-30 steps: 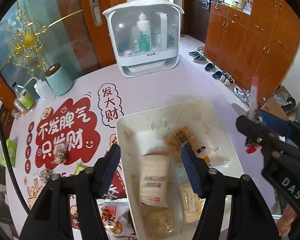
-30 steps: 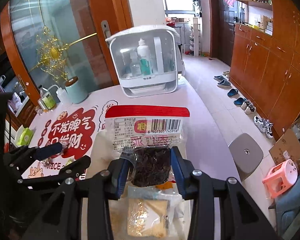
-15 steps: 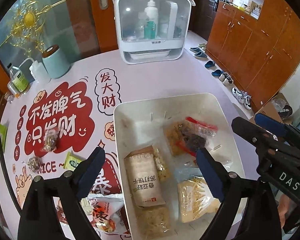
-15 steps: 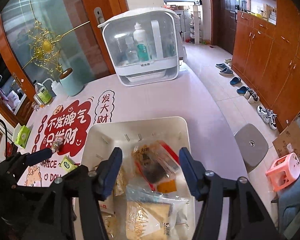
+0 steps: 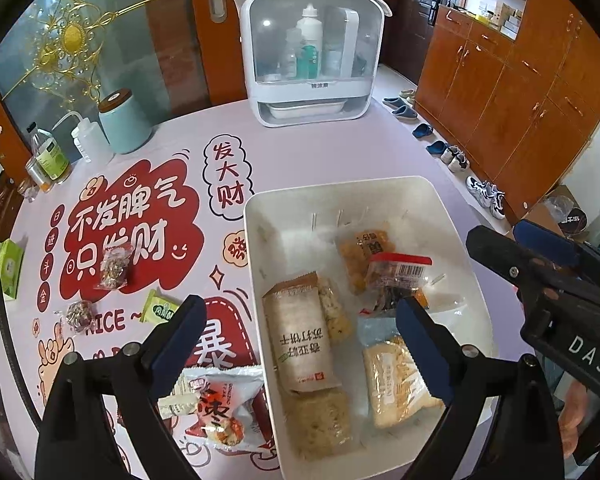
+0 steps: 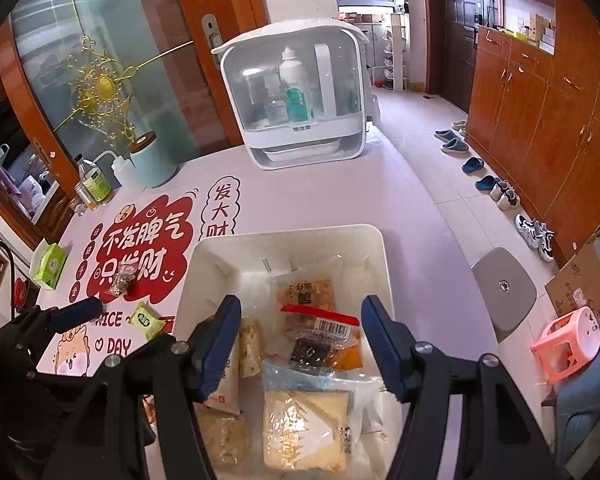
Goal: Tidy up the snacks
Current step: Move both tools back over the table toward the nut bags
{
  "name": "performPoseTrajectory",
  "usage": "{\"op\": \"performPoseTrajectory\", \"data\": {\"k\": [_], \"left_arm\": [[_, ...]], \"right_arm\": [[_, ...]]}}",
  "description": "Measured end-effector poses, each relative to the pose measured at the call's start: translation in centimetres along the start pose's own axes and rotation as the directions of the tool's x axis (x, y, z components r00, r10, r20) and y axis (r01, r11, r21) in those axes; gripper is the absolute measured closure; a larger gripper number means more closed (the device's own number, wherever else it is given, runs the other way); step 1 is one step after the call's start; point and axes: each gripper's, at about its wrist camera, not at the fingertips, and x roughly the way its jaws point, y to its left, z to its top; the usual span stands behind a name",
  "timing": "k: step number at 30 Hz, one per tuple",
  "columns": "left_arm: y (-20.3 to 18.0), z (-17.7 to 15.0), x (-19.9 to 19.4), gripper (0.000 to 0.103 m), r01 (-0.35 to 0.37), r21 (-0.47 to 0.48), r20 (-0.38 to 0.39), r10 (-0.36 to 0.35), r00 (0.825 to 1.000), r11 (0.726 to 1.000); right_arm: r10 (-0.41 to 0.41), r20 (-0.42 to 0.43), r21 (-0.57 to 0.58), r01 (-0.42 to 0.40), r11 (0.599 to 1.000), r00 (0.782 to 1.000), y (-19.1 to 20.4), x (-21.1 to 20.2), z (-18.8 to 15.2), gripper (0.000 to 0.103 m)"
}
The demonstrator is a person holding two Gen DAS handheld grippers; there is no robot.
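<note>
Right gripper: jaws apart, having just been opening, nothing between them. The red-topped packet it clamped a second ago now lies in the white bin. Left gripper: jaws wide, just opened, empty; beige packet likewise deposited. On the table, apparently four snacks remain, nearest the red-and-white bag.

- A lived-in home, seen at its entryway and dining area.
- Slippers and sneakers line the tiled floor beside wooden cabinets.
- A dark front door stands at the end of the hall.
- A round counter carries a cartoon-printed cover and a white bottle organizer.
- A pink plastic stool sits beside a cardboard box.
</note>
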Motion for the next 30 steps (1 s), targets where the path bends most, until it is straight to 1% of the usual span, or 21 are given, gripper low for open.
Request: {"op": "performPoseTrajectory", "data": {"k": [6,11,17,20,23,26,30], "left_arm": [[0.6,-1.5,-1.1,0.008,0.0,0.001,-0.006,0.0,1.0,1.0],[1.8,-3.4,-1.8,0.008,-0.001,-0.001,-0.023,0.001,1.0,1.0],[4.6,-6.2,-2.4,0.008,-0.007,-0.007,-0.061,0.006,0.998,1.0],[6.8,-7.4,-2.7,0.008,-0.031,-0.013,-0.073,0.03,0.997,0.999],[10.0,-8.2,-3.0,0.008,-0.06,-0.031,-0.081,0.057,0.995,0.998],[14.1,-8.3,-3.3,0.008,-0.114,-0.051,-0.081,0.11,0.991,0.992],[19.7,-7.9,-3.9,0.008,-0.171,-0.062,-0.056,0.168,0.984,0.983]], "right_arm": [[0.005,-0.001,-0.005,-0.005,1.0,1.0,1.2,-0.8,-0.9,0.04],[0.009,-0.011,-0.011,-0.009,1.0,1.0,2.5,-1.2,-2.1,0.04],[0.027,-0.048,-0.007,-0.028,1.0,0.998,4.3,-1.0,-4.4,0.04],[0.024,-0.066,-0.027,-0.026,0.999,0.998,5.7,-0.6,-5.3,0.04],[0.03,-0.07,-0.045,-0.033,0.998,0.997,7.3,-0.6,-5.5,0.04],[0.045,-0.067,-0.068,-0.049,0.997,0.997,9.8,-0.6,-5.3,0.04],[0.06,-0.053,-0.122,-0.066,0.99,0.997,13.9,-0.4,-4.4,0.04]]}}
